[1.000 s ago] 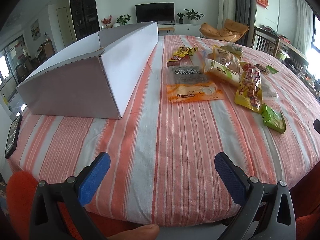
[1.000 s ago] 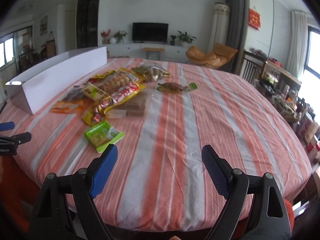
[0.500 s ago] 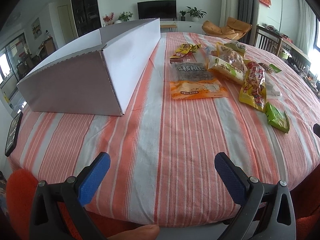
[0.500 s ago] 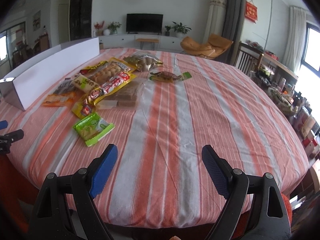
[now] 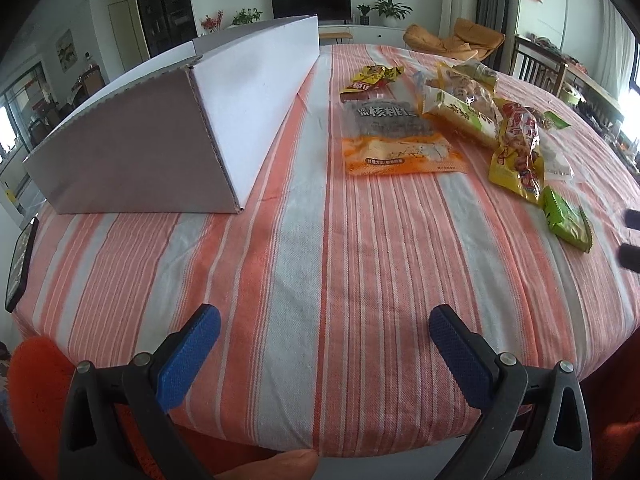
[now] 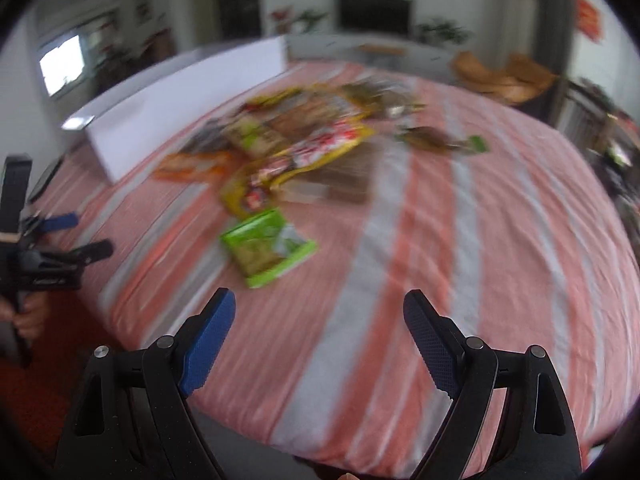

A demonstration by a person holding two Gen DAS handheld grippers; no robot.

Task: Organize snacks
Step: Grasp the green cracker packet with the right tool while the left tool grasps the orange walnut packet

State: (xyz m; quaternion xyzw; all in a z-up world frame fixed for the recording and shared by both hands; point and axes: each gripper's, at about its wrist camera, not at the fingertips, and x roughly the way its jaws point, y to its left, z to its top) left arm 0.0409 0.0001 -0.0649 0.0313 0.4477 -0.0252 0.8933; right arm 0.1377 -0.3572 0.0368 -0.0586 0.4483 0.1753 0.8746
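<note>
I am holding the left gripper [image 5: 324, 344] with its blue fingers [image 5: 188, 360] spread wide and gripping nothing, hovering over the near edge of the worktop [image 5: 304, 280] and its orange-and-white striped cloth. The right gripper [image 6: 316, 332] is likewise gaping wide and carrying nothing, though its view is blurring badly. Just ahead of it I am seeing a green snack packet [image 6: 268, 246] lying flat on the cloth, apart from the others. Beyond that a yellow-and-red bag [image 6: 304, 156] is lying at the near side of a loose heap of snacks. In the left view an orange-and-grey packet [image 5: 396, 140] is resting flat to the left of that heap. Farther left, a long white cardboard box [image 5: 168, 128] is stretching away across the worktop. A black phone [image 5: 20, 264] is sitting at the worktop's left rim.
</note>
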